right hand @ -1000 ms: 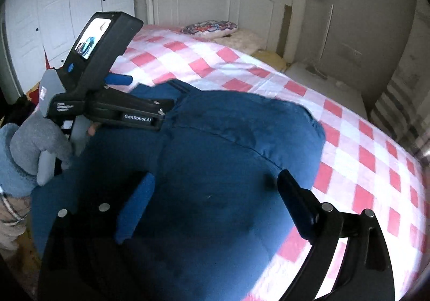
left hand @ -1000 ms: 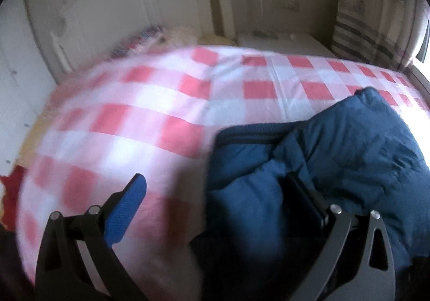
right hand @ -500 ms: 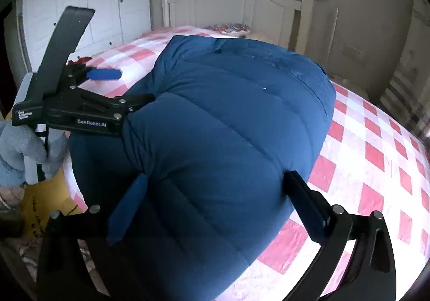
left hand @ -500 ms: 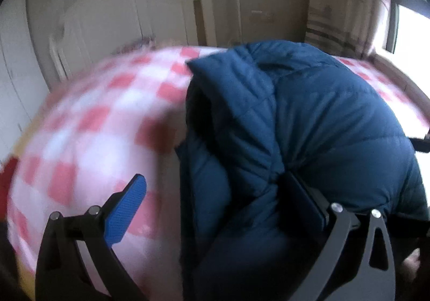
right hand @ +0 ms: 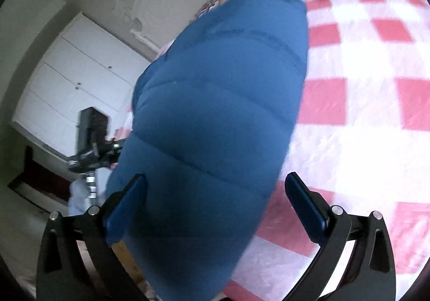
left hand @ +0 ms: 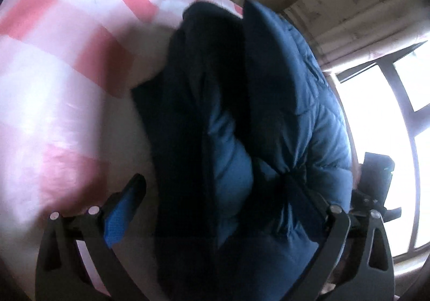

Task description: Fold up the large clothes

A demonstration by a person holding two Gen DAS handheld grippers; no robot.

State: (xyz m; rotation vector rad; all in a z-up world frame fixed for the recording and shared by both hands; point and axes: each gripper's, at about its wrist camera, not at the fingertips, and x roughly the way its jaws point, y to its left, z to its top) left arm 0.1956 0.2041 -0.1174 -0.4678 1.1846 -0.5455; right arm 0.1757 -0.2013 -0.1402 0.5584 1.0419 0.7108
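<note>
The left claw (left hand: 223, 206) fills the bottom of the left wrist view, its jaws standing wide with the blue jacket (left hand: 282, 118) bulging between them. The right pad is buried in the dark folds, so whether it is grasping the cloth or merely straddling it I cannot tell. A second ago this view looked level across the bed (left hand: 59, 64) at the jacket lying low; now it is tipped down and rolled, the jacket doubled into thick layers up the middle of the frame, the window (left hand: 397, 102) at right.

In the right wrist view the right claw (right hand: 215, 204) is released: its jaws have just been opening, and the jacket lies between them with the right pad clear of it. The jacket now runs up the centre as a folded bundle on the checked bed, the wardrobe (right hand: 75, 80) at left. This looks like a fold just laid down and let go.
</note>
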